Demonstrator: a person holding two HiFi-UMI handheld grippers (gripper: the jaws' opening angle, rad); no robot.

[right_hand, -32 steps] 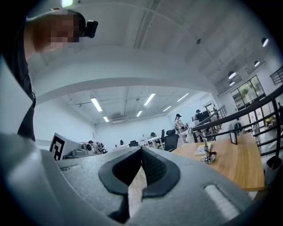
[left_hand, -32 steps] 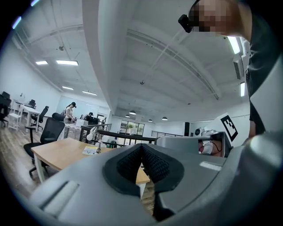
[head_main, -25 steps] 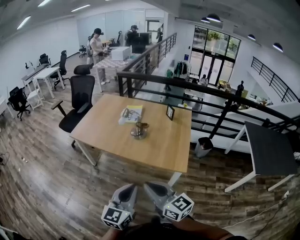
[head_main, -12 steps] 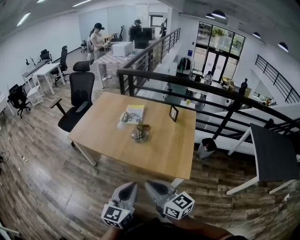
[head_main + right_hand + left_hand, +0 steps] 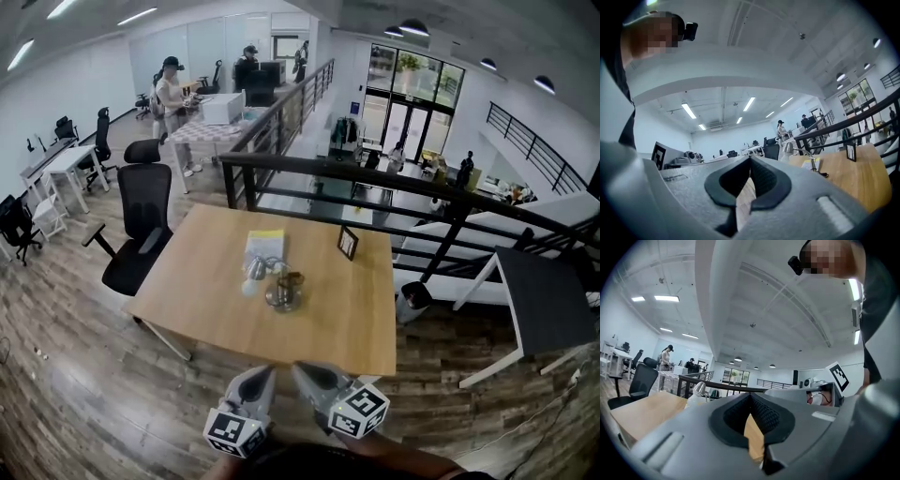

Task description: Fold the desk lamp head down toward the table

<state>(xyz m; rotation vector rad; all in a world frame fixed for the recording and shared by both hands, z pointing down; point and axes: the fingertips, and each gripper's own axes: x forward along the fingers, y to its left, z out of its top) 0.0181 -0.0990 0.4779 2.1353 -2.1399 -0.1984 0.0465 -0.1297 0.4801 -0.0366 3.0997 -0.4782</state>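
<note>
Both hand-held grippers, the left [image 5: 255,386] and the right [image 5: 314,380], have come nearer to the worktop [image 5: 337,319]. They sit at the lower edge of the frame, jaws pressed together on nothing. Well apart from them, the desk lamp [image 5: 272,281] stands in the worktop's middle, near the frame centre, its head lifted above the surface.

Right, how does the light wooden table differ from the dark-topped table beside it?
The light wooden table has a pale top; the dark-topped table a near-black one. The wooden table carries a silver desk lamp, yellow booklet and small black frame; the dark-topped table looks bare. Both have white legs.
</note>
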